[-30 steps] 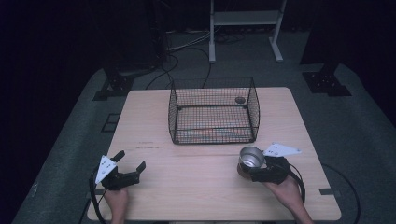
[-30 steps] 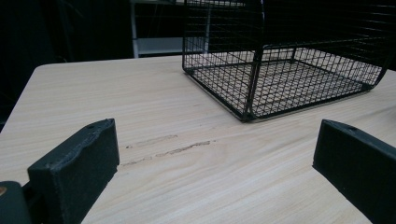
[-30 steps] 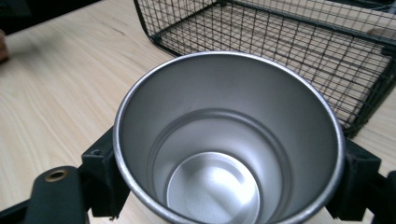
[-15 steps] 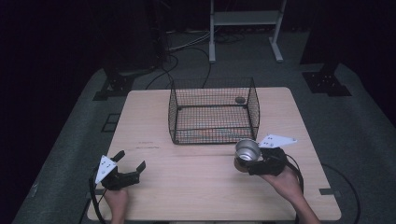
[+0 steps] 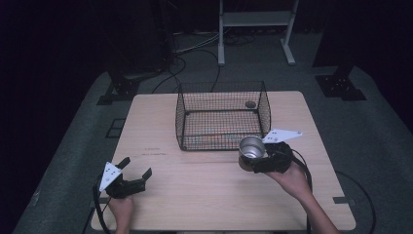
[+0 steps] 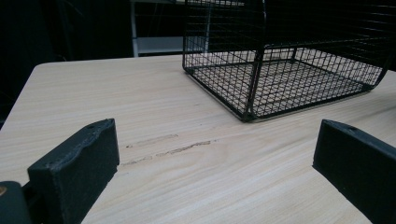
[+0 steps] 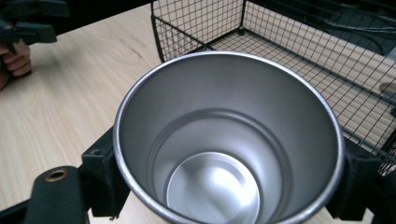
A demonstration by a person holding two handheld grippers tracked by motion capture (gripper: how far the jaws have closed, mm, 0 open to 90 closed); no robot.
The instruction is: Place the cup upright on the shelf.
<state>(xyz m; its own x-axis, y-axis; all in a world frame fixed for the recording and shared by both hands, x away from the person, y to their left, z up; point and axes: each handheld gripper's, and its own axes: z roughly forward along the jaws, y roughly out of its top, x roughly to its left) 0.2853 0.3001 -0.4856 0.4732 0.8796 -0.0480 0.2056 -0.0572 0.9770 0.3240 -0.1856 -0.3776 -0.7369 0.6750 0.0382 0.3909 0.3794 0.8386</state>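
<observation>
A shiny metal cup (image 5: 252,147) (image 7: 224,154) is held upright above the table, and my right gripper (image 5: 257,160) is shut on it just in front of the black wire basket (image 5: 221,116). Looking down from the right gripper view, the cup is empty and a black jaw presses each side. My left gripper (image 5: 134,170) rests near the table's front left corner. It is open, its jaws wide apart with bare wood between them, and the basket (image 6: 285,60) stands ahead of it.
A small dark round object (image 5: 250,104) lies in the basket's far right corner. The wooden table (image 5: 204,195) has free room at its front middle. Cables and a white metal stand (image 5: 253,19) are on the floor beyond the table.
My right gripper has carried the cup to the left and forward, closer to the basket's front right corner. The left gripper has stayed where it was.
</observation>
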